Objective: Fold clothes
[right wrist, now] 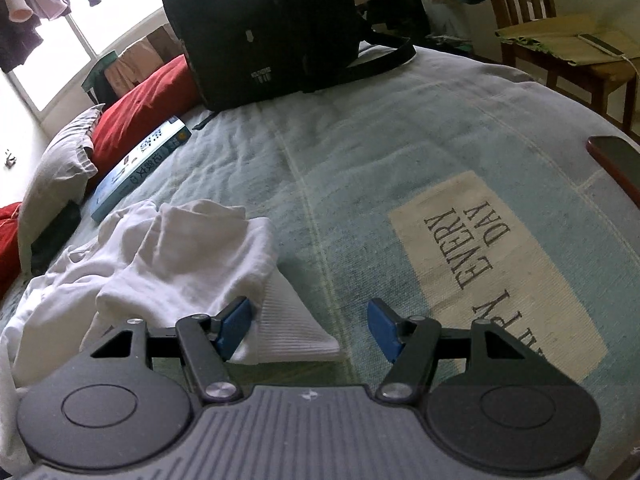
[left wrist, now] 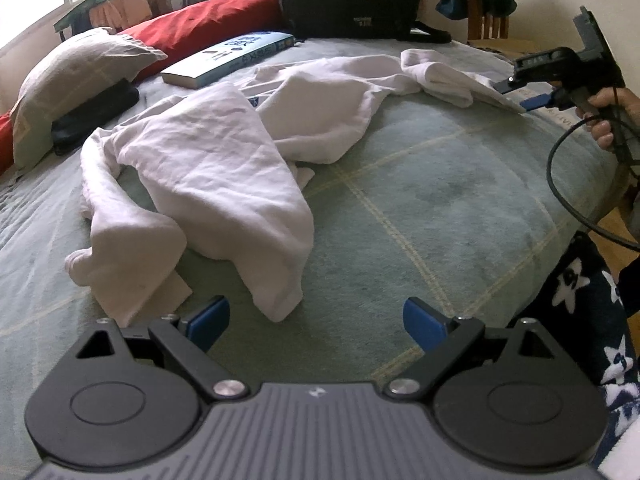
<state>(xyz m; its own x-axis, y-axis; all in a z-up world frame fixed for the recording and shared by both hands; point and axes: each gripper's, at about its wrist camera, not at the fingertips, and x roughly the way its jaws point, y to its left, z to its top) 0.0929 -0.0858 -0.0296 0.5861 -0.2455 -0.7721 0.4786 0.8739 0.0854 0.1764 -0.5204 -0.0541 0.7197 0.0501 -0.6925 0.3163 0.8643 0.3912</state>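
A crumpled white long-sleeved garment [left wrist: 208, 168] lies spread across the pale green bedspread [left wrist: 440, 208]. My left gripper [left wrist: 316, 320] hovers open just short of its near fold, with nothing between the fingers. In the left wrist view my right gripper [left wrist: 518, 95], held by a hand [left wrist: 604, 116], sits at the far right tip of the sleeve. In the right wrist view that gripper [right wrist: 308, 328] stands open. The ribbed white cuff [right wrist: 288, 332] lies flat on the bed beside its left finger [right wrist: 234, 328], and neither pad presses on it. The rest of the garment [right wrist: 160, 264] is bunched to the left.
A black bag [right wrist: 272, 28] stands at the far side of the bed. A book [left wrist: 232, 56], a red pillow [left wrist: 208, 20] and a grey pillow [left wrist: 76, 76] lie along the left. A phone [right wrist: 616, 160] rests near the right edge, with a wooden chair [right wrist: 560, 52] beyond it.
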